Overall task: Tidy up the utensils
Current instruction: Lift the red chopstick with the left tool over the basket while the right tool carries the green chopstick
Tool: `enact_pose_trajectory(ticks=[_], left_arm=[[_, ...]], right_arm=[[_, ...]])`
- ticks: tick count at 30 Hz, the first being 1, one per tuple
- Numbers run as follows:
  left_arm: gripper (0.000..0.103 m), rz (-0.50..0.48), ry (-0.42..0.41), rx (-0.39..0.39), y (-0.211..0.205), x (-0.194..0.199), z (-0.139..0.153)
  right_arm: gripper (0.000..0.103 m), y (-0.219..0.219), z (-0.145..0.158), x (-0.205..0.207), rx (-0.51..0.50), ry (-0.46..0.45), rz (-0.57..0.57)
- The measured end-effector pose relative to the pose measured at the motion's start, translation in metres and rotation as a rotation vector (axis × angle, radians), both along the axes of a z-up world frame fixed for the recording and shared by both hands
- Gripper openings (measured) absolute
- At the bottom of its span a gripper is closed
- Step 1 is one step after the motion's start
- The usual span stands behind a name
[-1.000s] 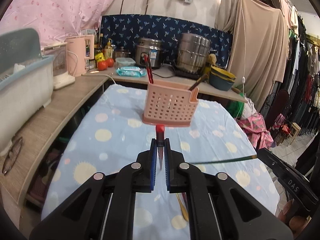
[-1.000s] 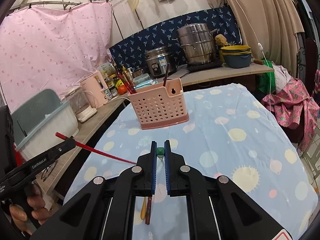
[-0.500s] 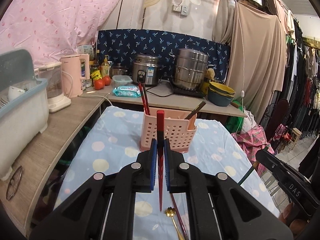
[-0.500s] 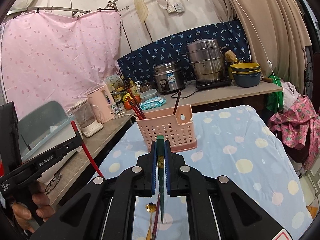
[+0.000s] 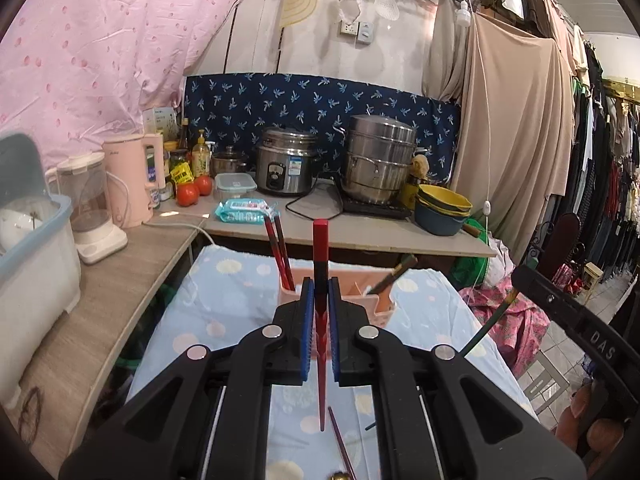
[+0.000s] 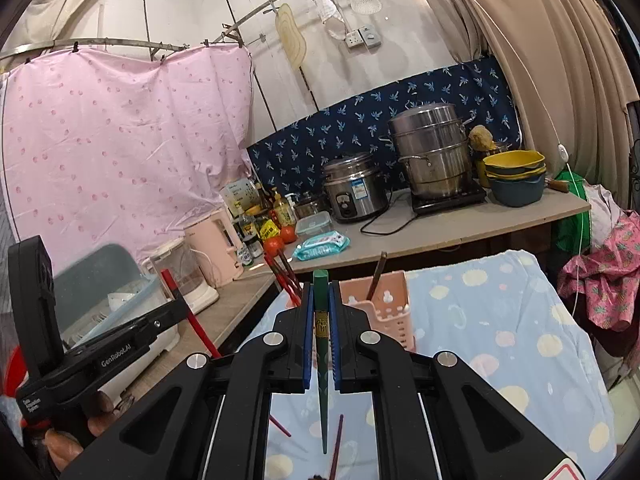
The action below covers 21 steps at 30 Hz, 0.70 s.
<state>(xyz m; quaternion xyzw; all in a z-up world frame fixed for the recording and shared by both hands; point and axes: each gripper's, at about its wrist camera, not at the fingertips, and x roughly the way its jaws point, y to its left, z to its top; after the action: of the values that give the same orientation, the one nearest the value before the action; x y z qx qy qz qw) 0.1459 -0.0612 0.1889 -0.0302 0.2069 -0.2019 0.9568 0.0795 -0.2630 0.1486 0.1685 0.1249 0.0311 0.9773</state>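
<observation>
Left gripper (image 5: 320, 312): your jaws are clamped on the red chopstick (image 5: 320, 256), gripped near its thick end, tip hanging down.
Right gripper (image 6: 321, 312): clamped on the green chopstick (image 6: 321, 344) the same way.
Handling: both look light, stiff and slick; they may pivot in the pads.
Pink holder (image 6: 386, 312): stands near the table's far edge.

The left tool (image 5: 320, 308) grips a red chopstick (image 5: 320, 264) upright before the pink utensil basket (image 5: 372, 304).
</observation>
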Motion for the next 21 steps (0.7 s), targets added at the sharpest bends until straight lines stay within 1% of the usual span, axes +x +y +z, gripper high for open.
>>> enact_pose_trajectory(ticks=[3,6,10,13,18,21], left_arm=[[0.007,0.004,-0.015,-0.017,-0.002,0.015,0.012],[0.007,0.004,-0.042,-0.035,-0.004,0.03,0.027],[0.007,0.011,-0.1,-0.041,-0.011,0.049,0.049],[0.007,0.018,-0.141,-0.041,-0.017,0.061,0.062],[0.007,0.028,-0.186,-0.035,-0.029,0.085,0.072],[0.007,0.038,-0.188,-0.026,-0.038,0.102,0.07]], right_arm=[[0.007,-0.006,0.012,0.018,0.009,-0.028,-0.008],[0.007,-0.008,0.025,0.038,-0.007,-0.054,-0.021],[0.007,-0.01,0.044,0.061,-0.031,-0.094,-0.042],[0.007,-0.015,0.056,0.078,-0.021,-0.119,-0.062],[0.007,-0.025,0.067,0.108,-0.001,-0.135,-0.074],[0.007,-0.03,0.067,0.127,0.002,-0.127,-0.078]])
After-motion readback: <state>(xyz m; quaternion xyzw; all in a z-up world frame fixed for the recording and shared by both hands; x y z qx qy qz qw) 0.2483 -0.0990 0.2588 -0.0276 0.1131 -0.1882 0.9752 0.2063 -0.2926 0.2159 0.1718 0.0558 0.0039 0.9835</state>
